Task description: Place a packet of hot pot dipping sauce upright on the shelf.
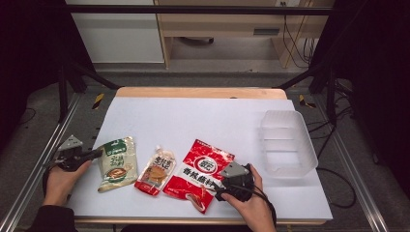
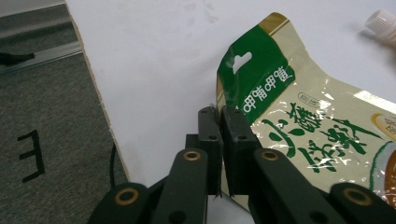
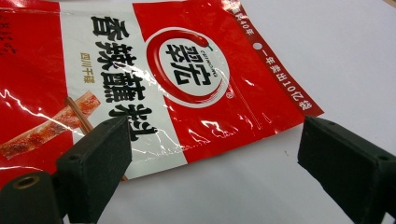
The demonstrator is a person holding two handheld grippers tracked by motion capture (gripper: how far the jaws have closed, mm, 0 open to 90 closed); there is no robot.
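At the table's 8 o'clock corner, the green pouch (image 1: pixel 116 164) lies flat on the white sheet (image 1: pixel 203 121), and the left gripper (image 2: pixel 218 122) has its jaws pressed together on the pouch's left edge, just below the green header. At 6 o'clock lies the red pouch (image 3: pixel 177 79), and the right gripper (image 3: pixel 212 154) sits at its near right edge with jaws spread wide, pads touching nothing. Between the two pouches lies a small spouted pouch (image 1: pixel 155 170). A clear plastic bin (image 1: pixel 287 141) stands at 3 o'clock.
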